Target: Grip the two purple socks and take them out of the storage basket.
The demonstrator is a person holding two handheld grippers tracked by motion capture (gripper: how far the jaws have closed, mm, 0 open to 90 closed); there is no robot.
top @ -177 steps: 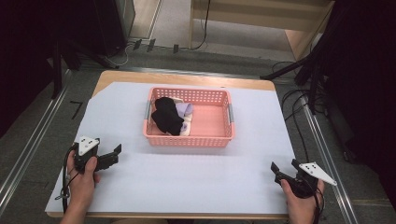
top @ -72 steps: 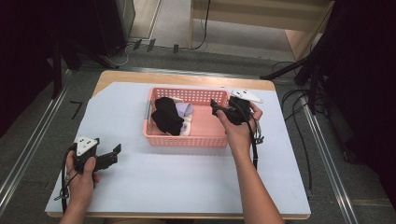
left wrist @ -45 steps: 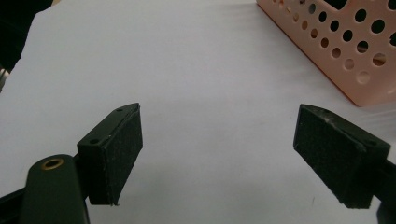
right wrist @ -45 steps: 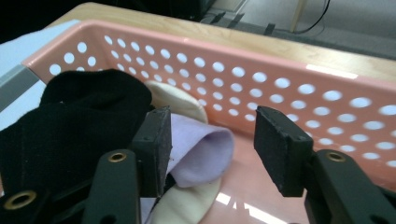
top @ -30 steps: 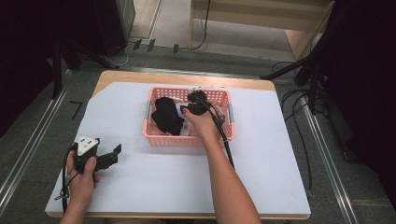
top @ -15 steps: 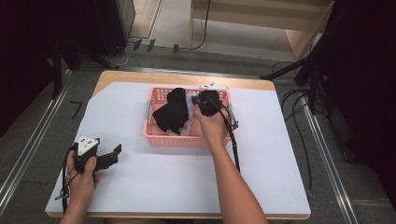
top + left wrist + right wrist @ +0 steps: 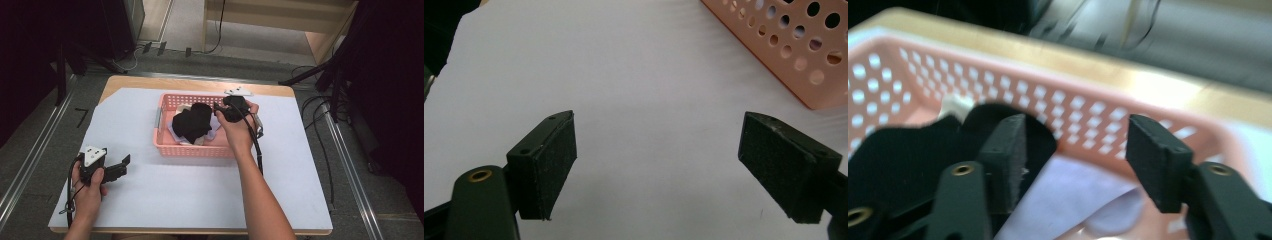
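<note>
Jaws of the right gripper (image 7: 1075,160) have just been opening and stand apart with nothing gripped; the black garment (image 7: 913,150) lies beside one pad, inside the pink basket (image 7: 1088,107). Nothing is judged removed yet. The left gripper (image 7: 674,170) is held open over the bench (image 7: 639,75).

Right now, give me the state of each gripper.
Left gripper: open, holding nothing.
Right gripper: jaws just opened over the basket, nothing gripped.
</note>
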